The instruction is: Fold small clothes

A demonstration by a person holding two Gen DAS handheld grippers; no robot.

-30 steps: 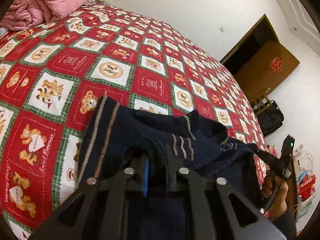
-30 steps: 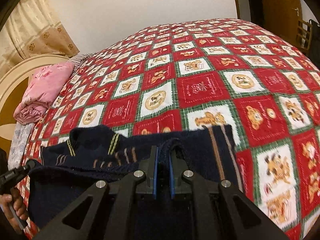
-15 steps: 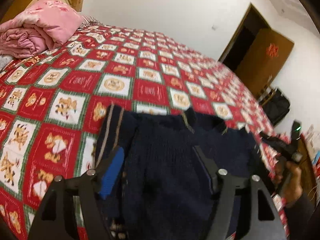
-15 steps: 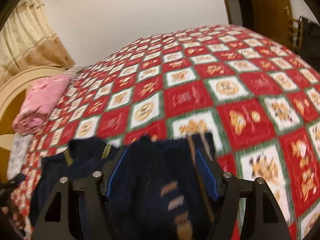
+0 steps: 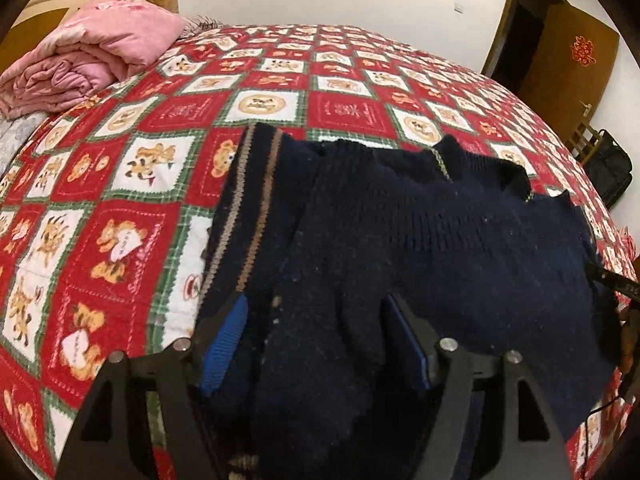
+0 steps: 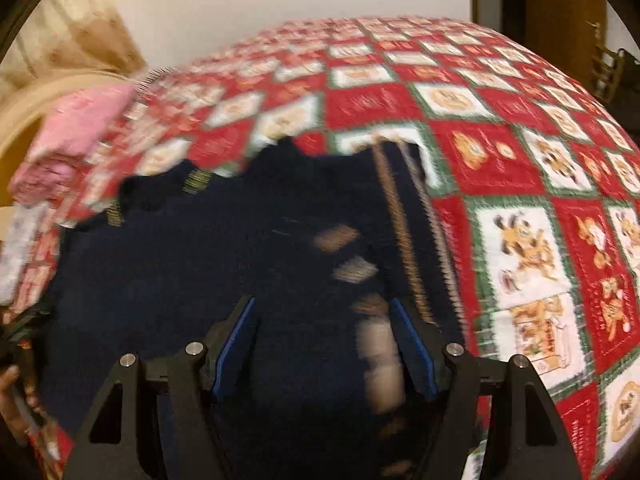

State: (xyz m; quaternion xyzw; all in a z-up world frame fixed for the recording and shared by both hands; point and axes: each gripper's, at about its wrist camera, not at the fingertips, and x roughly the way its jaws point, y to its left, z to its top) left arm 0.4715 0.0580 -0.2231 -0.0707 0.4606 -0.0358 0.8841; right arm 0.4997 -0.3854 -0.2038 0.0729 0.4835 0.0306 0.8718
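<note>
A bed under a red patchwork quilt with bear prints fills a plain white-walled bedroom. Near its front edge lies a small navy sweater, knitted, with tan stripes along one side and a collar at its far edge; a layer is already laid over the body, so a fold looks partly made.

Both tools hang just above the cloth. The left tool stands wide, its blue pads clear of the knit on either side, gripping nothing. The right tool is equally wide and also holds nothing, though its view is blurred.

To do this step well, I would smooth the laid-over layer flat first, then take the near hem at two matching points and carry both at the same pace, so the edges meet squarely.

A rolled pink blanket sits at the head end, well apart, and a dark doorway opens beyond the bed.
</note>
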